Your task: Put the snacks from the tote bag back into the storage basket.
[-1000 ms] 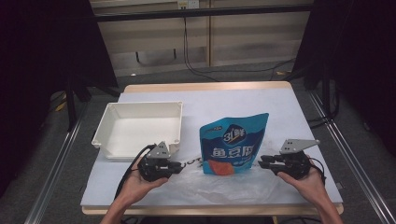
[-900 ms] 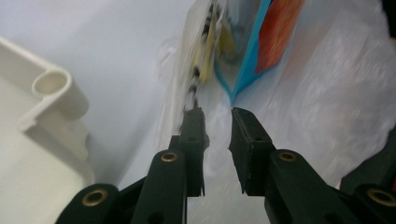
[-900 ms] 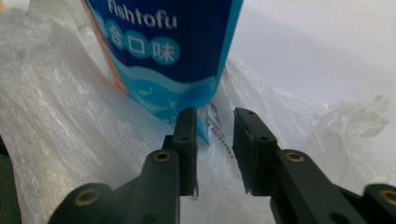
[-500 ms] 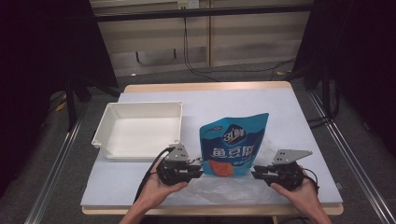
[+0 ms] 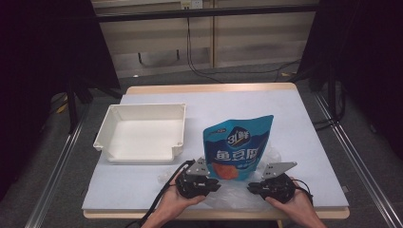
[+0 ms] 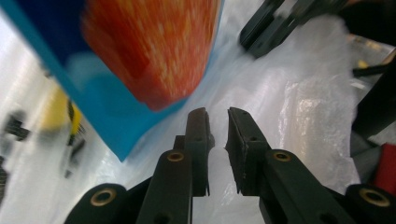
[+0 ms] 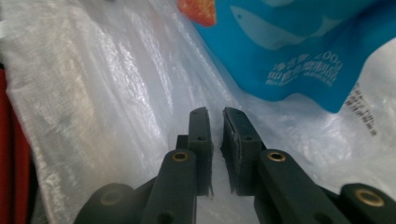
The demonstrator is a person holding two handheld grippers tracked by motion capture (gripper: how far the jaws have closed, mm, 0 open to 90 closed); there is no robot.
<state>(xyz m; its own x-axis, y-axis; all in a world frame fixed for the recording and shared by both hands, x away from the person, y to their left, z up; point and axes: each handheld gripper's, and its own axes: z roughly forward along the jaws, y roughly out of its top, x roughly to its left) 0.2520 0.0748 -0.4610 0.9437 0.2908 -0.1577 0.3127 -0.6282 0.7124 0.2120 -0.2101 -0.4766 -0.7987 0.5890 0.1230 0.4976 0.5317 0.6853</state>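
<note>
Clear plastic bag (image 5: 237,192) under blue pouch (image 5: 236,147), both tongs nearly closed on it.

The desk (image 5: 304,118) has a pale wooden edge and a light blue-grey cover over its top. Beyond it, at twelve o'clock, a beige panelled wall (image 5: 256,40) runs across, with a dark horizontal bar (image 5: 204,13) in front of it and black cables (image 5: 190,52) hanging down to the grey floor (image 5: 157,80). Black curtains (image 5: 43,71) close off the nine and three o'clock sides. Metal rails (image 5: 356,161) flank the desk at four and eight o'clock. The light is even over the desk, the surroundings dim.
</note>
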